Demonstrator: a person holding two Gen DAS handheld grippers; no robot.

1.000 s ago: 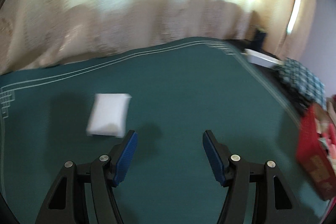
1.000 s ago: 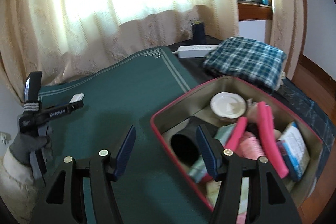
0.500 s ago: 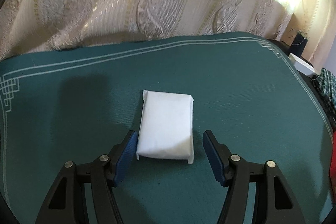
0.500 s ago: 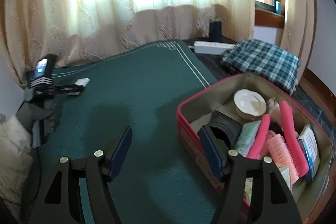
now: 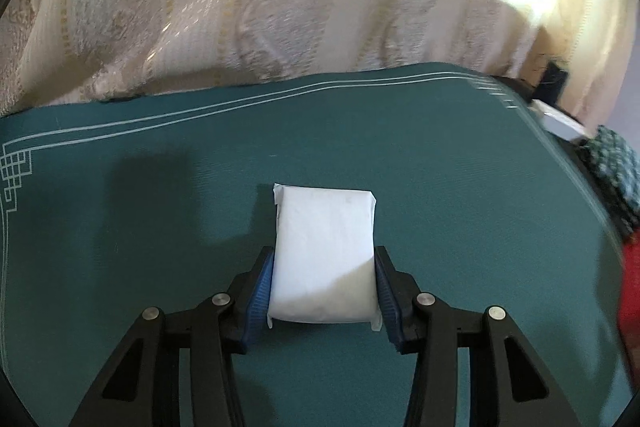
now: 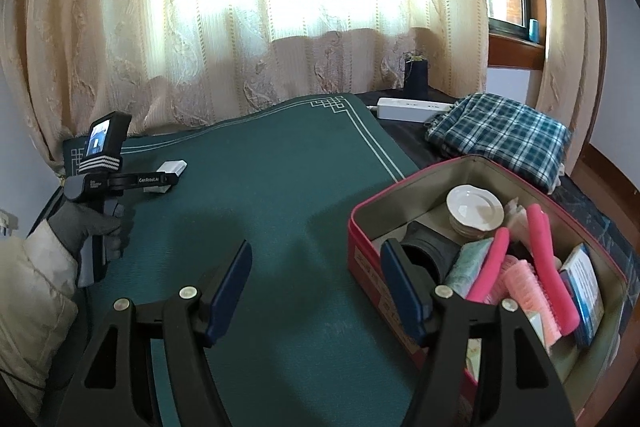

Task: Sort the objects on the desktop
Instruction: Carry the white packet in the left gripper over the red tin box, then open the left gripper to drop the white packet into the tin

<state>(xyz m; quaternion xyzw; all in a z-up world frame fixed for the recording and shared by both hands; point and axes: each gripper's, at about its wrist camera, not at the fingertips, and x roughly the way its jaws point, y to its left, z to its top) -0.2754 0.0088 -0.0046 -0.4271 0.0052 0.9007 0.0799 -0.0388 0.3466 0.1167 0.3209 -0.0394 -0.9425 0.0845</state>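
Left gripper (image 5: 324, 291), a black two-finger claw with ribbed blue pads, is closing on the white soft rectangular packet (image 5: 325, 247); both pads already press its long sides near the packet's near end, and the far end projects forward beyond the fingertips. The packet lies flat on the large dark green mat with pale border lines (image 5: 440, 163), toward the mat's left edge and nearer its far edge than its near one. In the right wrist view the same packet (image 6: 171, 171) sits close to the mat's far left corner, in the left gripper (image 6: 160, 183) held by a grey-gloved hand (image 6: 88, 227).

Right gripper (image 6: 316, 283), of the same build, is spread wide and empty above the mat's near right part, just beside the red rectangular tin box with a beige lining (image 6: 362, 251). The box stands off the mat's right edge and already holds a white saucer (image 6: 475, 207), pink plastic brushes (image 6: 532, 267) and small cartons.

Judged step: securing the packet for carriage to the box. A soft wrapper probably yields, so the squeeze should likely stop once the sides dimple rather than crush the contents. Because the grip is near one end, the free end may droop on lifting; a straight, level rise before travelling across the mat seems advisable. The box looks crowded, so a gap near its left wall appears the likeliest landing place.
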